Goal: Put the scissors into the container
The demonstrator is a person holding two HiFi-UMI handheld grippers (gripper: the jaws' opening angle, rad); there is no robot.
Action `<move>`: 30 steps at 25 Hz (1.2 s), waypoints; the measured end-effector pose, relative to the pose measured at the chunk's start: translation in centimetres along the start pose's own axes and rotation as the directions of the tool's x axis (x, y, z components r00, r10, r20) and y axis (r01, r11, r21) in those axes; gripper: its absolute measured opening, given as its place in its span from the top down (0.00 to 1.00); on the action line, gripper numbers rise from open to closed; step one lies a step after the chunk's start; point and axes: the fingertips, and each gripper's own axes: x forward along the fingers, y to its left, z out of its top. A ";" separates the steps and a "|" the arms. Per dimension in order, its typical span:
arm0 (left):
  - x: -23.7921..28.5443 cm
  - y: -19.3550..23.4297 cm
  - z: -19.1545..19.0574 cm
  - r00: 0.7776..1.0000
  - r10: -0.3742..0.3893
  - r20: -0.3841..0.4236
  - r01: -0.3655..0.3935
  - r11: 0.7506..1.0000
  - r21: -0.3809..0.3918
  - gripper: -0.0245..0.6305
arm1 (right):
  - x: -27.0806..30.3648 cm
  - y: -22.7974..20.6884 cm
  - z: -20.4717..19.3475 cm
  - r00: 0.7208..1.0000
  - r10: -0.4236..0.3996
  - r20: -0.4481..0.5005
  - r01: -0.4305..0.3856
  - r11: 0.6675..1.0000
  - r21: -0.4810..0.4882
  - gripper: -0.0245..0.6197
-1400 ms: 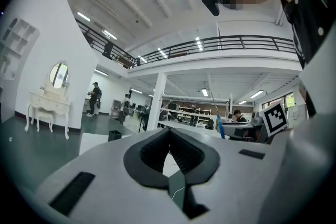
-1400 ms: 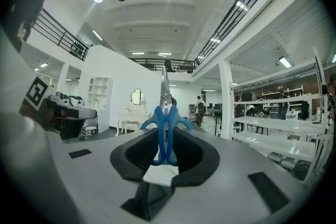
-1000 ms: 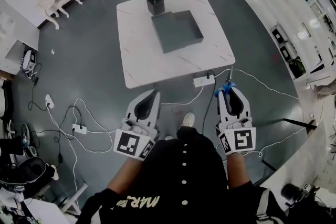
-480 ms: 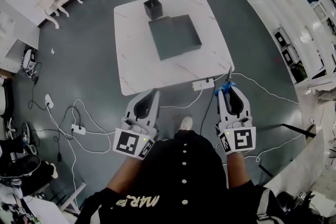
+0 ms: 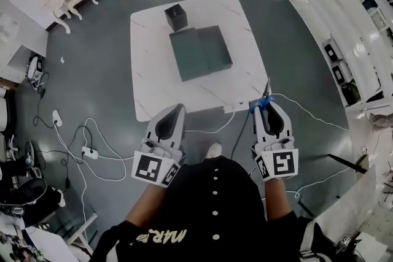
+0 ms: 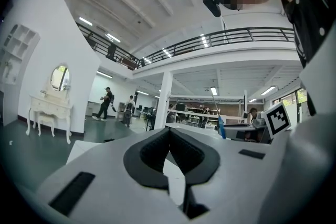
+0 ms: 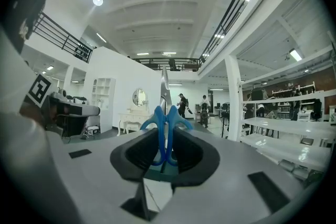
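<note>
Scissors (image 7: pixel 166 128) are gripped by their blue handles in the right gripper's (image 5: pixel 268 105) jaws, blades pointing forward. The black box (image 5: pixel 176 16) and grey tray (image 5: pixel 201 52) sit on the bench (image 5: pixel 150 70) ahead and leftward, well apart. The left gripper's (image 5: pixel 179 108) jaws are closed, empty.

Head view looks steeply down over the table (image 5: pixel 153 70) — both gripper views face level, forward.
</note>
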 end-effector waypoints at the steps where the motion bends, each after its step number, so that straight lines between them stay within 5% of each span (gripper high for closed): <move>1: 0.6 0.0 -0.1 1.000 0.005 -0.001 -0.005 1.000 -0.001 0.92 | 0.4 -0.5 -0.1 1.000 0.005 -0.001 -0.005 1.000 0.000 0.81; 16: 5.7 1.7 -1.0 0.998 0.061 -0.027 -0.062 0.998 -0.032 0.92 | 5.7 -4.3 -0.7 0.998 0.053 -0.031 -0.053 0.999 -0.002 0.81; 30: 12.5 7.5 2.3 0.999 -0.012 0.053 0.012 1.000 -0.002 0.92 | 13.1 -6.1 1.5 1.000 -0.010 0.023 0.011 0.999 -0.042 0.81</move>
